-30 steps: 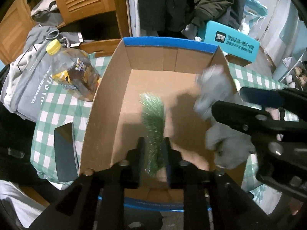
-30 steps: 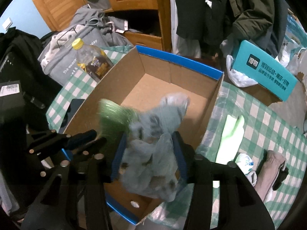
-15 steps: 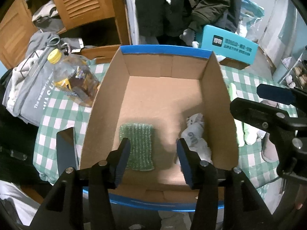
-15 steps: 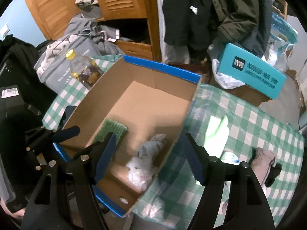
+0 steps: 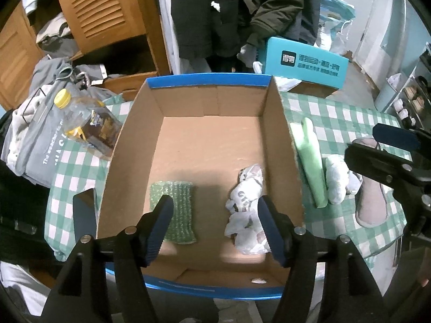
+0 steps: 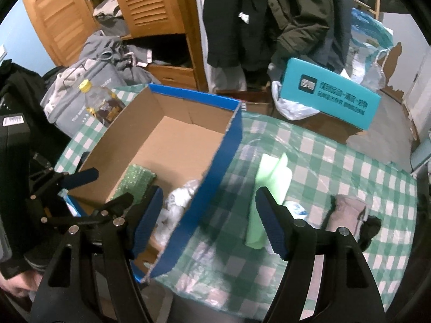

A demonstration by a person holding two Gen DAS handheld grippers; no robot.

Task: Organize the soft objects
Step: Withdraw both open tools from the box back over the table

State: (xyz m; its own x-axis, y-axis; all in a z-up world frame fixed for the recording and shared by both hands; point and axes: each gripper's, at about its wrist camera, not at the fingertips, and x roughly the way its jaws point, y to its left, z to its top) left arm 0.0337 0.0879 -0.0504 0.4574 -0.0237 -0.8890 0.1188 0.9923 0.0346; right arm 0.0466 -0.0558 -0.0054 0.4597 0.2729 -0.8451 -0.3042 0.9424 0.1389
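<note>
The cardboard box (image 5: 212, 145) is filling the centre of the left view, sitting on the checked worktop (image 6: 323, 167). Inside it, the crumpled cloth (image 5: 246, 204) is lying lower right and the green sponge (image 5: 175, 202) lower left. Both the left tongs (image 5: 215, 226) and the right tongs (image 6: 208, 220) are standing wide and holding nothing.

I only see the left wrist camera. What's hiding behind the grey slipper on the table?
Observer: In the right wrist view, a black soft thing lies against the grey slipper. I cannot tell what it is.
Operator: Is my other grabber holding anything?
Observer: No. The right gripper has its fingers wide open with nothing between them, above the side wall of the cardboard box.
Operator: What colour is that wall outside?
Observer: Blue all the way down, not just along the rim.
</note>
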